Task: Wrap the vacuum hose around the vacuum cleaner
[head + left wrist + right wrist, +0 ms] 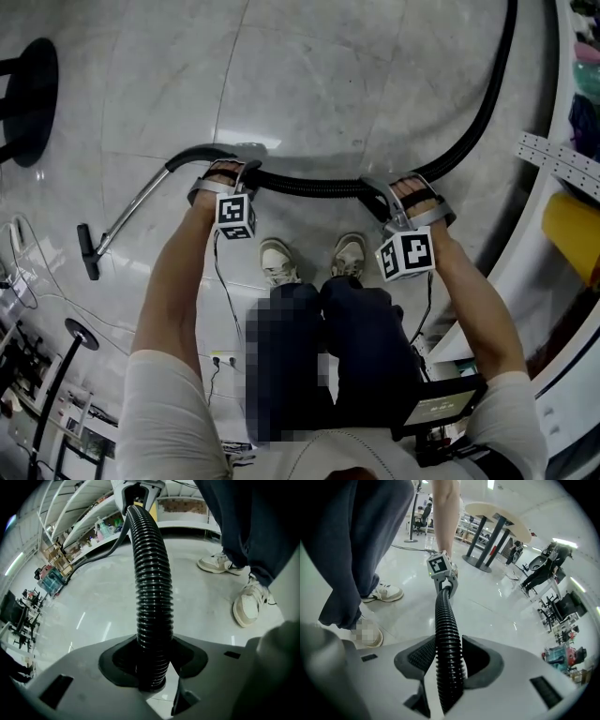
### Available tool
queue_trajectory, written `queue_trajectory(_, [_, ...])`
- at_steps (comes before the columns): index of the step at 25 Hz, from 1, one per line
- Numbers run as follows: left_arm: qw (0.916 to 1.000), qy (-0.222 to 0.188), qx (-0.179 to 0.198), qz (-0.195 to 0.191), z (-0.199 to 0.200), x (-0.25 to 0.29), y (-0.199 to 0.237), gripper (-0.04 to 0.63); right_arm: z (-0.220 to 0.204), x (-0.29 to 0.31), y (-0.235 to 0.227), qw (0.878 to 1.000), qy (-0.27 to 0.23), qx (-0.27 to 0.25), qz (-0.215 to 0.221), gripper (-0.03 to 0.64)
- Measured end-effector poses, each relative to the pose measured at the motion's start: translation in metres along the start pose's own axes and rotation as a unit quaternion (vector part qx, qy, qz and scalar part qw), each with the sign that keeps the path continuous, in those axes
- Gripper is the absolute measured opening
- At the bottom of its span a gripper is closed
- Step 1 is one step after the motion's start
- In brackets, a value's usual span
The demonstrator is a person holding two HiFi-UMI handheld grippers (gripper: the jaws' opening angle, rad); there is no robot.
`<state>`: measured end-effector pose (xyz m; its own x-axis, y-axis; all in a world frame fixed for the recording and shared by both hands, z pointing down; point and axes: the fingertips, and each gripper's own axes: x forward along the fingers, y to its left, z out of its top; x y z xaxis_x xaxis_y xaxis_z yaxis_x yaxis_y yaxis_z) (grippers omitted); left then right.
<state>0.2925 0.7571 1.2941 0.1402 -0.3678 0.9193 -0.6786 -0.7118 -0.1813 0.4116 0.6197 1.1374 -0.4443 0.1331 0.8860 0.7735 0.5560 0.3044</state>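
A black ribbed vacuum hose (309, 186) hangs stretched between my two grippers, just in front of the person's shoes. My left gripper (228, 172) is shut on the hose near the curved handle, where a metal wand (141, 204) slopes down to a black floor nozzle (87, 251). My right gripper (398, 192) is shut on the hose farther right. From there the hose sweeps up and away along the floor. In the left gripper view the hose (152, 573) runs through the jaws (152, 677). In the right gripper view the hose (443, 620) lies between the pads (449, 672). The vacuum cleaner is out of view.
White shelving (562, 187) with goods lines the right side. A black round stand base (28, 89) sits at the far left, and thin cables (37, 281) and stands lie at the lower left. The person's shoes (277, 261) stand right behind the hose on the pale tiled floor.
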Motion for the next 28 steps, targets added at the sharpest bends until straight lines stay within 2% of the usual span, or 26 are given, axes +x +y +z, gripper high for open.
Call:
queue_trajectory(5, [0.9993, -0.030, -0.019, 0.011, 0.024, -0.067, 0.013, 0.166, 0.010, -0.046, -0.021, 1.000, 0.002, 0.011, -0.013, 0.175])
queue_trajectory(14, [0.9959, -0.068, -0.049, 0.033, 0.093, -0.234, 0.027, 0.164, 0.052, -0.177, -0.072, 0.998, 0.011, 0.015, -0.063, 0.173])
queue_trajectory(22, [0.9919, -0.081, -0.057, 0.080, 0.148, -0.370, 0.063, 0.161, 0.092, -0.287, -0.131, 0.988, 0.018, 0.033, -0.147, 0.161])
queue_trajectory(28, [0.9885, -0.083, -0.057, 0.113, 0.181, -0.452, 0.079, 0.160, 0.118, -0.351, -0.165, 0.978, 0.028, 0.053, -0.199, 0.149])
